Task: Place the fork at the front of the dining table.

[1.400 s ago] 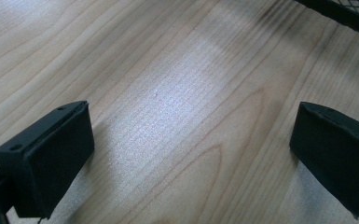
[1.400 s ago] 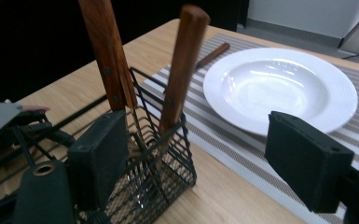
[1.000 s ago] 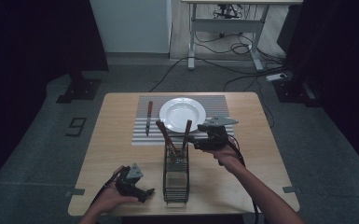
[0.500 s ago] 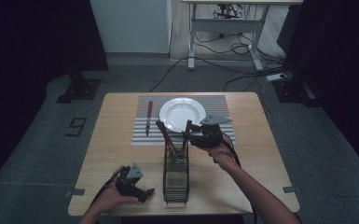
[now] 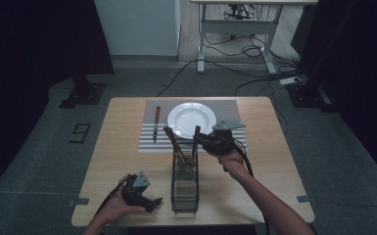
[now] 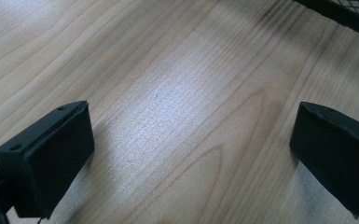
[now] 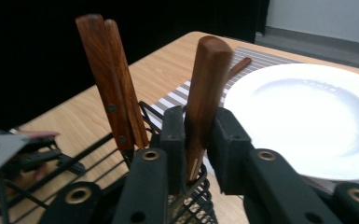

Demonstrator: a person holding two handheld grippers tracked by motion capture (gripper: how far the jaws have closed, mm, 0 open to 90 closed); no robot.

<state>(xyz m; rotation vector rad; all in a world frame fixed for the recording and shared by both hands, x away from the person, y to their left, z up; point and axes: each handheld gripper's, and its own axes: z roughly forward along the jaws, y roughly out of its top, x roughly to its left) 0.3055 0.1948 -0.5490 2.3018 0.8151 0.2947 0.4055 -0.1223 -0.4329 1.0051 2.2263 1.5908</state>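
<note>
Closing since the earlier frame, the right tongs (image 5: 199, 138) now clamp a wooden handle (image 5: 196, 133) standing in the wire caddy (image 5: 184, 188) mid-tabletop (image 5: 274, 161). Left gripper view: left tongs (image 6: 191, 154) wide over bare wood. Right gripper view: handle (image 7: 205, 88) gripped beside the plate (image 7: 307, 116). No legible writing.

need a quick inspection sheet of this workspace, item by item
surface: wooden table with a striped placemat at its far side
job's things: wooden-handled utensil upright in the black wire caddy; two more wooden handles stand in the caddy
clutter: white plate and a knife on the placemat
grippers: right tool has just been closing and is clamped on the utensil's handle; left tool open over bare wood, beside the caddy
cables: one cable trails along the right forearm; more lie on the floor behind the table
surroundings: dark curtains, a desk frame beyond
</note>
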